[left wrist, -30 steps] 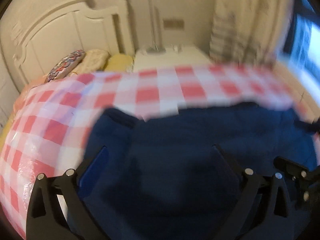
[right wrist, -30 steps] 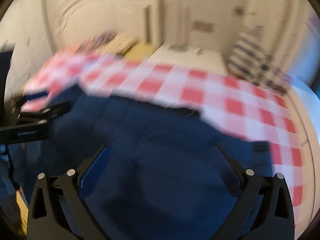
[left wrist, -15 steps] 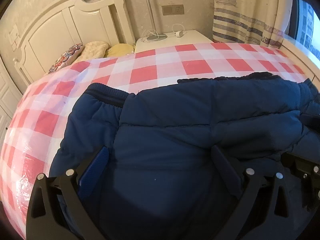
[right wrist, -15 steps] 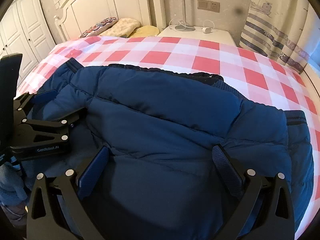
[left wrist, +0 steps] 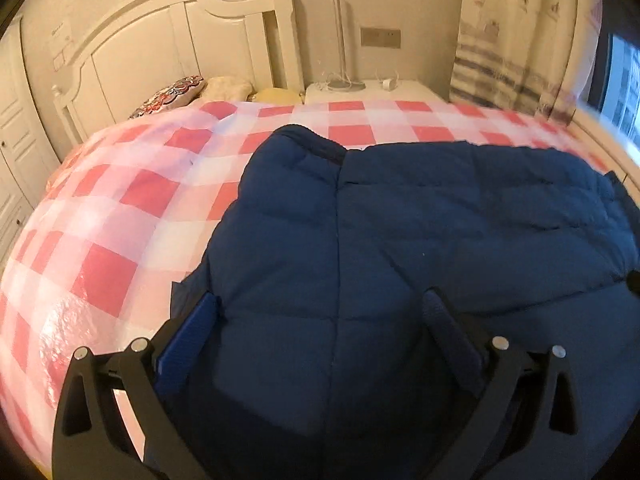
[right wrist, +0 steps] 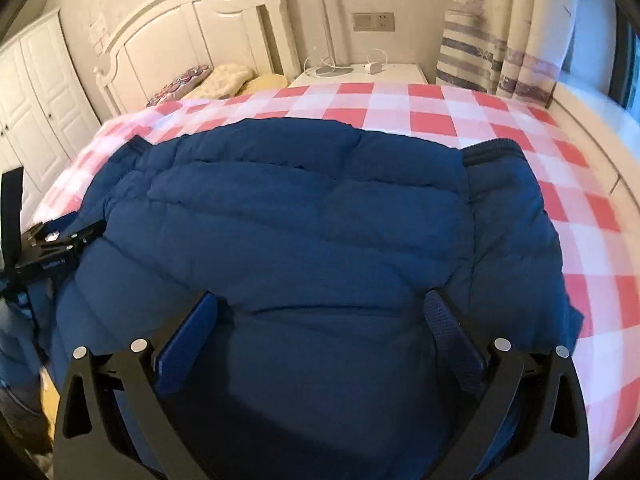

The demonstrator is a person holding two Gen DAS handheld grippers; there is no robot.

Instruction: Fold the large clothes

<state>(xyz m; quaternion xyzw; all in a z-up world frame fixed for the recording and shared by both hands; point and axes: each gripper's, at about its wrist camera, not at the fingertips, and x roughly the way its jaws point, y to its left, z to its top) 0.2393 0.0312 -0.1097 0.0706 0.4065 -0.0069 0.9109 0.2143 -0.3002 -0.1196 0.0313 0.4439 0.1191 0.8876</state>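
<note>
Both pairs of jaws stand wide apart, with nothing pinched between them: the left gripper (left wrist: pixel 320 312) and the right gripper (right wrist: pixel 322 314) each hang over the near edge of a navy padded jacket (right wrist: pixel 312 216), whose quilted fabric fills the gap between the blue-padded fingers (right wrist: pixel 188 340). Whether the finger pads touch the cloth cannot be told. The left gripper is also seen from the right wrist view, at the jacket's left edge. The jacket lies spread on the bed (right wrist: pixel 580 208), its long axis running side to side across both views. Its two ribbed cuffs point toward the headboard: one at the far left corner (left wrist: pixel 308 140), one at the far right corner (right wrist: pixel 494 152). Each sleeve lies along an outer side of the garment. The bed is covered with a glossy red-and-white checked sheet (left wrist: pixel 120 216), bare on the left, the right and beyond the jacket. A white headboard (right wrist: pixel 192 36) stands at the far end, with pillows (right wrist: pixel 224 80) heaped against it. Beside the headboard is a white nightstand (right wrist: pixel 384 74) carrying a lamp base and a charger cable; a wall socket (right wrist: pixel 374 22) sits above it. A striped curtain (right wrist: pixel 500 40) hangs at the right, and white wardrobe doors (right wrist: pixel 36 112) line the left wall.
</note>
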